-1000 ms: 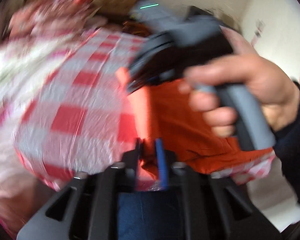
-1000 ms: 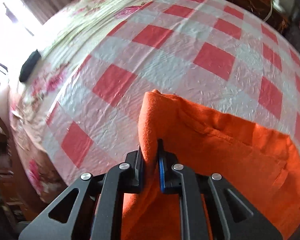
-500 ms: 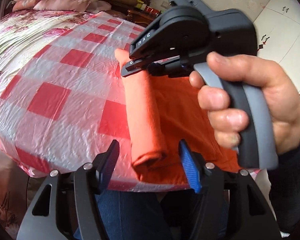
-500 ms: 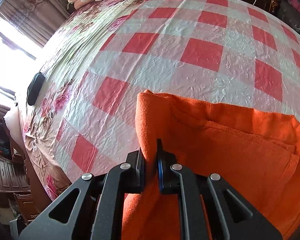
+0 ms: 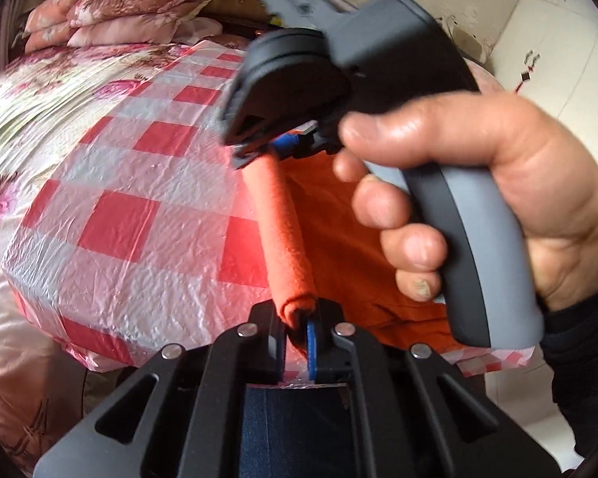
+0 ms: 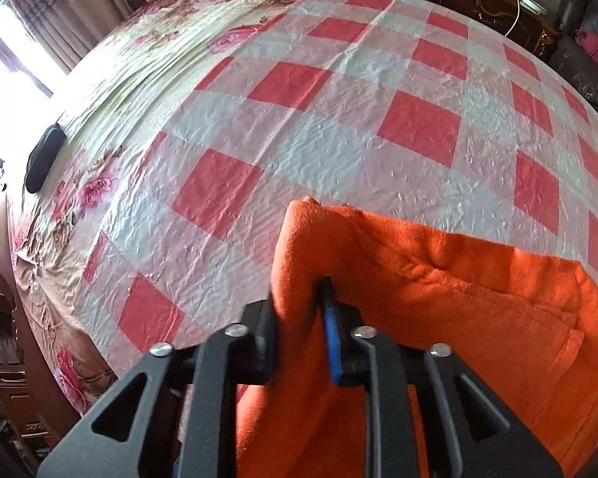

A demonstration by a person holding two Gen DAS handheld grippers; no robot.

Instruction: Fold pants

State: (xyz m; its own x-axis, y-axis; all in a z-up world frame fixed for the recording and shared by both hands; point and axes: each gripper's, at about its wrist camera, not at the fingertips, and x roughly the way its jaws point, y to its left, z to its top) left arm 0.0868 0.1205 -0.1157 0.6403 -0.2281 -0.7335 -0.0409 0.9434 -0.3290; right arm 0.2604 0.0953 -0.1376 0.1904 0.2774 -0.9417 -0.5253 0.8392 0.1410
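You are working on the orange pants [image 5: 339,239], which are lying on the red-and-white checked plastic sheet [image 5: 119,219] at the near corner of the bed [image 5: 40,127].

Key relation: the rolled or folded edge of the pants [image 5: 279,219] is running as a long ridge from one of your grippers to the other. In the left wrist view its long axis is going from the left gripper [image 5: 297,328] at the near end, up and away to the right gripper [image 5: 275,147] at the far end. So each hand is holding one end of the same edge, and the rest of the cloth is spreading out flat to the right of that ridge.

Left gripper: the jaws are closing, and the near end of the ridge is sitting between them with the pads pressing on it.

Right gripper [image 6: 299,318]: the jaws are standing nearly shut, pinching a raised peak of orange fabric. Your right hand [image 5: 478,199] is wrapping its handle.

Judgement: the coming move is likely carrying this shared edge sideways across the flat cloth, so you are needing both ends travelling together to keep the ridge straight.

Containers: none are showing. Pillows [image 5: 119,8] are stacked at the head of the bed, and a dark flat object [image 6: 44,159] is lying near the window side.
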